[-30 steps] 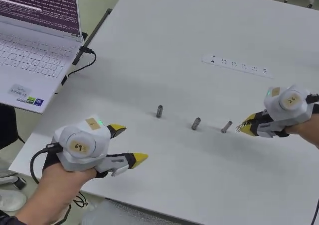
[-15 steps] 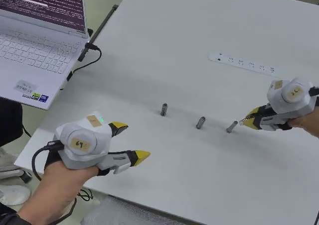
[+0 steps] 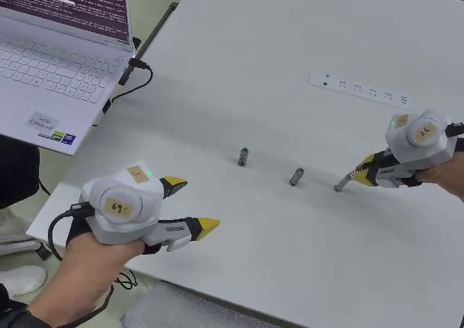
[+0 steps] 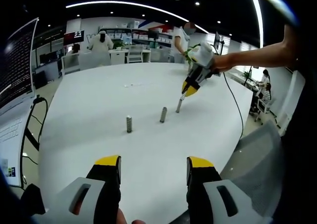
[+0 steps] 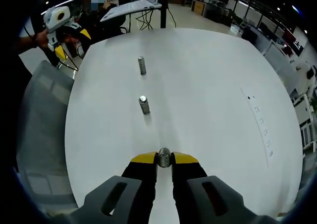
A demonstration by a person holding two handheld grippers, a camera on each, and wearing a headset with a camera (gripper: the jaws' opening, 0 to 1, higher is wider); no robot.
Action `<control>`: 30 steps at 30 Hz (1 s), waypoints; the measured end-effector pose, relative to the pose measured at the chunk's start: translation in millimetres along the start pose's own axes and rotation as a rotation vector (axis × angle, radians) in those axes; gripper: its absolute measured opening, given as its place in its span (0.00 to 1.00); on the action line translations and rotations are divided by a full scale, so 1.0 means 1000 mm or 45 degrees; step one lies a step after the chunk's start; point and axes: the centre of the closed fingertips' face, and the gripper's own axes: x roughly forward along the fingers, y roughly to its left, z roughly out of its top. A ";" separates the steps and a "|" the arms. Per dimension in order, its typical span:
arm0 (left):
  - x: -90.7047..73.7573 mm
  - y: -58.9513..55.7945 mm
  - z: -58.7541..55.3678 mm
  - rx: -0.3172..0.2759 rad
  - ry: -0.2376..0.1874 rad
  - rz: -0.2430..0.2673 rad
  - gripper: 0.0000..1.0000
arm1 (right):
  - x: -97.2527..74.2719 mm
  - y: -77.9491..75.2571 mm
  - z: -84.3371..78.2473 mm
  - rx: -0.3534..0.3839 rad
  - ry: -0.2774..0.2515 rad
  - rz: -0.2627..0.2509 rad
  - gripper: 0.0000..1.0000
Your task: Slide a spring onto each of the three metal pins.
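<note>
Though small, a round "69" label on the left gripper.

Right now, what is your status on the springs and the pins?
Right gripper shut on spring, meeting third pin. Left gripper open, empty. Middle pin and far pin carry springs. Nothing blocks the pin.

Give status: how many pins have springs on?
Done: first pin and middle pin each carry a spring. In hand: right gripper holds the last spring at the third pin. Remaining: sliding it on. Left gripper open, idle.
</note>
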 end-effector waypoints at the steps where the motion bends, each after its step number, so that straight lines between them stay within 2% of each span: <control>1: 0.000 -0.001 0.000 0.000 0.002 -0.004 0.48 | 0.001 0.000 0.000 -0.002 0.004 0.003 0.09; 15: 0.003 0.003 0.003 0.012 0.009 -0.011 0.49 | 0.014 0.001 -0.001 -0.021 0.038 0.025 0.09; 30: 0.003 0.005 -0.002 0.017 0.035 -0.017 0.49 | 0.036 0.001 -0.006 -0.049 0.088 0.064 0.09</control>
